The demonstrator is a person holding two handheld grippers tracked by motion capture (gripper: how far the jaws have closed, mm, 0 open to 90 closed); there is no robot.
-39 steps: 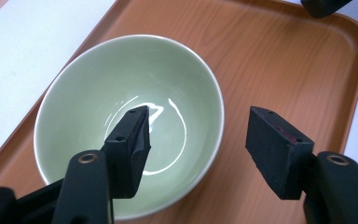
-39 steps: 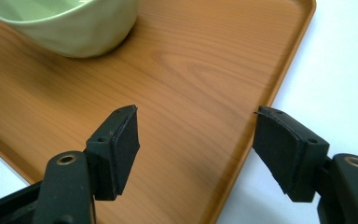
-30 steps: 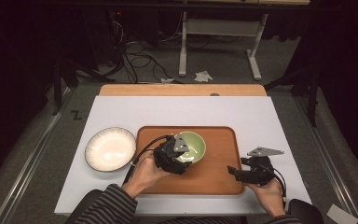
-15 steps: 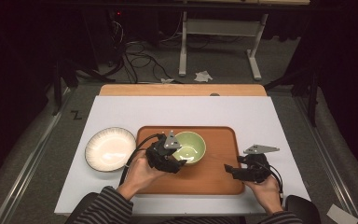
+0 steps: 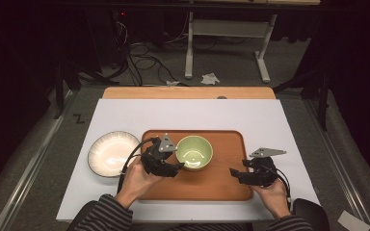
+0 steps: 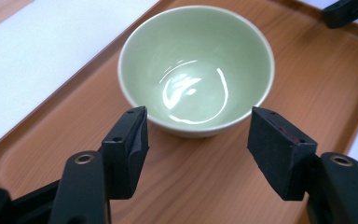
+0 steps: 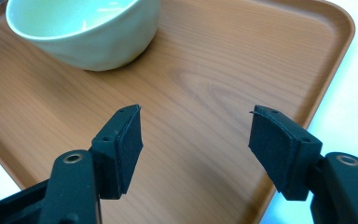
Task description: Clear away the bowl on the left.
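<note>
We find the green bowl (image 5: 194, 152) standing upright and empty on the wooden tray (image 5: 221, 185), in the tray's left half toward its far edge. The tray lies on the white table (image 5: 279, 125). A white plate (image 5: 112, 153) rests on the table just beside the tray's left edge.

The left tongs (image 5: 177, 166) are held over the tray at the bowl's near left side. In the left gripper view, the left tongs (image 6: 198, 133) stand wide apart, one jaw to each side of the bowl (image 6: 196, 70), level with its near rim; we cannot tell whether either pad touches the bowl wall. Nothing is clamped.

The right tongs (image 5: 235, 173) sit at the tray's right near part, pointing left toward the bowl and well apart from it. In the right gripper view, the right tongs (image 7: 196, 133) are likewise spread apart and hold nothing, with bare tray (image 7: 214, 84) between the jaws and the bowl (image 7: 84, 28) farther off at the upper left.
</note>
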